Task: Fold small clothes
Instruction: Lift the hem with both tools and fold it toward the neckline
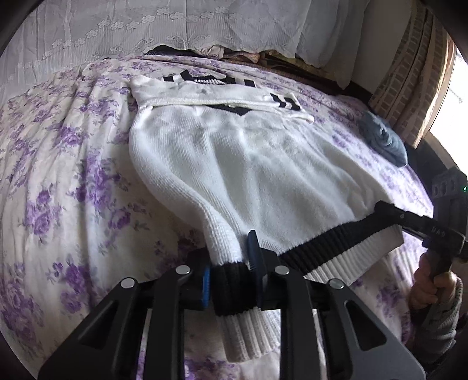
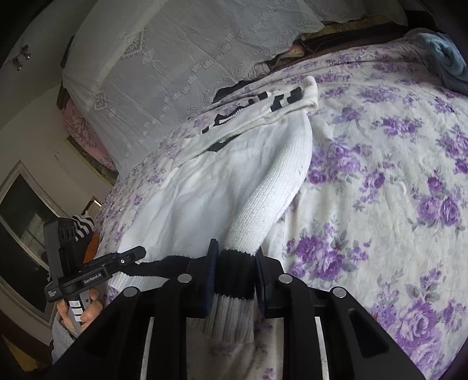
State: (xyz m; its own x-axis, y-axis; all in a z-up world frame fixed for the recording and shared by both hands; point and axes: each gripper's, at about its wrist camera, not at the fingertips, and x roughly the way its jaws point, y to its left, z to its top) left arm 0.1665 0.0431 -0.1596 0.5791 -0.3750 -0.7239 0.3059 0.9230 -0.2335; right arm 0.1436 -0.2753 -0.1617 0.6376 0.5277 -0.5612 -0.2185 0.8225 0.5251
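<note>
A white knit sweater (image 1: 248, 163) with black stripes and a black-and-white ribbed hem lies on the floral bedspread (image 1: 58, 175); it also shows in the right wrist view (image 2: 222, 187). My left gripper (image 1: 231, 277) is shut on the hem's left corner, with the folded sleeve running into it. My right gripper (image 2: 235, 280) is shut on the hem's right corner, also over a sleeve. The hem stretches between them. Each gripper shows in the other's view, the right one (image 1: 389, 210) and the left one (image 2: 137, 252).
A blue-grey cloth (image 1: 383, 137) lies at the bed's right edge, also seen in the right wrist view (image 2: 447, 64). A white lace cover (image 1: 175, 26) drapes over bedding at the back. A window frame (image 2: 23, 210) stands left of the bed.
</note>
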